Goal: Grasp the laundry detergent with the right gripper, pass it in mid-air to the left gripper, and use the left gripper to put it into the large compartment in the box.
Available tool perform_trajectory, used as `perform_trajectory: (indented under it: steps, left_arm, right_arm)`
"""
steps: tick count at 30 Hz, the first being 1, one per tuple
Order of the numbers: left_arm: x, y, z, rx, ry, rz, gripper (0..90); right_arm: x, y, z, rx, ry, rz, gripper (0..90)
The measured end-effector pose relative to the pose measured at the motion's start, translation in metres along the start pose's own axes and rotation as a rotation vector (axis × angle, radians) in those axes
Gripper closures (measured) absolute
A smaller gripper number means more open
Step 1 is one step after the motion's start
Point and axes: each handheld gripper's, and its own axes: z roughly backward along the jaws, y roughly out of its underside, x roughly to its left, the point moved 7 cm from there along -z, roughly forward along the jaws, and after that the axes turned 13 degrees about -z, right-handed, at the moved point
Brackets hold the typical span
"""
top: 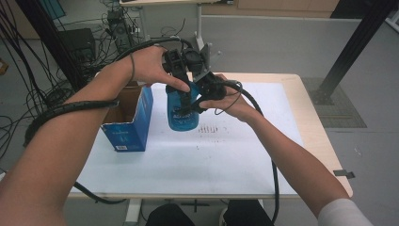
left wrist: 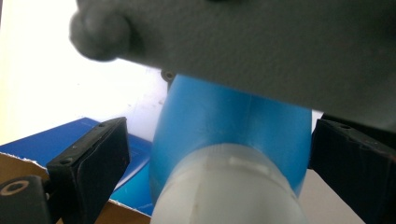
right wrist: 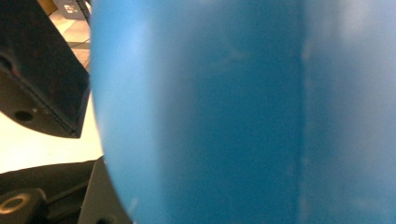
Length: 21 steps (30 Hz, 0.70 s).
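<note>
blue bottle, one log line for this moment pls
blue bottle: held above table | left gripper: at cap | right gripper: on body | box: open, beside

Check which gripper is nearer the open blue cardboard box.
Left. The left gripper sits at the blue bottle's top, beside the box; the right gripper is on the bottle's far side from it.

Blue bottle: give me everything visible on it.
The blue bottle looks like translucent blue plastic with pale lettering on its body and a whitish ribbed cap or neck showing in the left gripper view. It is held upright over the white table, just right of the open blue cardboard box; whether its base touches the table is unclear. The left tongs straddle its top, jaws either side. The right tongs meet its side, grip not visible.
</note>
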Motion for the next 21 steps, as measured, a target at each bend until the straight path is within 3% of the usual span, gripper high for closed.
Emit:
perform_trajectory:
  steps: [8,9,11,21]
  left_arm:
    - [0.0001,-0.0013,-0.0001,0.000,-0.004,0.005,5.9]
    - [0.0003,-0.0016,0.0000,-0.002,-0.006,0.006,5.9]
    - [0.0004,-0.0019,0.0001,-0.005,-0.007,0.007,6.0]
    - [0.0014,-0.0013,0.0008,0.002,-0.013,0.001,6.0]
  right_arm:
    - [0.0003,0.0010,0.0009,0.006,0.001,-0.008,43.6]
    - [-0.0019,0.0001,0.0003,-0.006,0.000,0.020,43.6]
    - [-0.0004,0.0002,0.0013,-0.003,-0.001,0.001,43.6]
    - [-0.0001,0.0000,0.0016,-0.006,0.000,0.008,43.6]
